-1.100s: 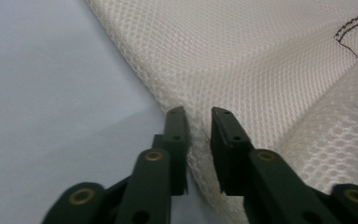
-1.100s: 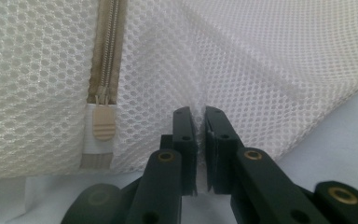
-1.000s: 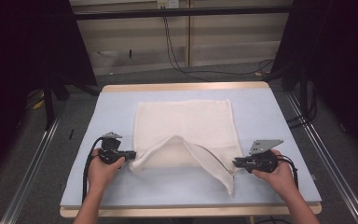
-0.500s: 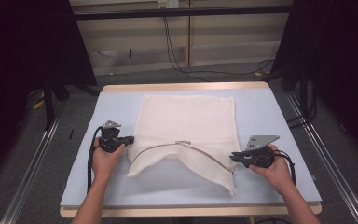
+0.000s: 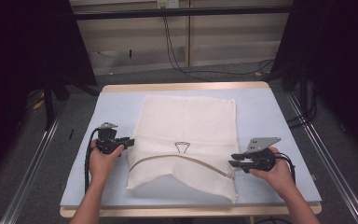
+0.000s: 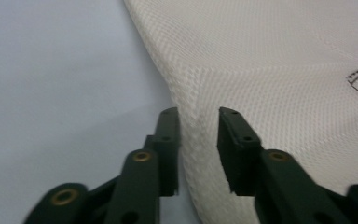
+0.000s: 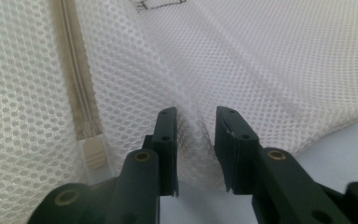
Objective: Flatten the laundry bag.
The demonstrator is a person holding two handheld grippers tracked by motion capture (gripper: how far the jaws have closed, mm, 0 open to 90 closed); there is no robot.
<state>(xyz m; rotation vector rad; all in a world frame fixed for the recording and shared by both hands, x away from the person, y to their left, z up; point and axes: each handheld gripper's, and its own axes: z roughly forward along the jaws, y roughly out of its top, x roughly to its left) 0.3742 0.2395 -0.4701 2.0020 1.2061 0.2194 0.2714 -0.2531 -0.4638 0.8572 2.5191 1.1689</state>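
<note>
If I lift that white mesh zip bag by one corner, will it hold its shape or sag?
The white mesh zip bag would probably sag: its thin netting lies flat and already wrinkles by the zipper. It likely weighs little, as nothing bulges inside. The open weave should give pads some purchase, so slipping seems unlikely.

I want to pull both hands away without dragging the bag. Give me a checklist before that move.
1. Left claw off the mesh bag: ok; its jaws have just been opening, with the bag's edge between them, not pinched.
2. Right claw released: ok; its jaws have just been opening, with a mesh fold between them.
3. Bag lying flat on the table: ok.
4. Zipper closed: cannot tell over its full length.
5. Zipper pull free of the right claw: ok, it sits beside it.
</note>
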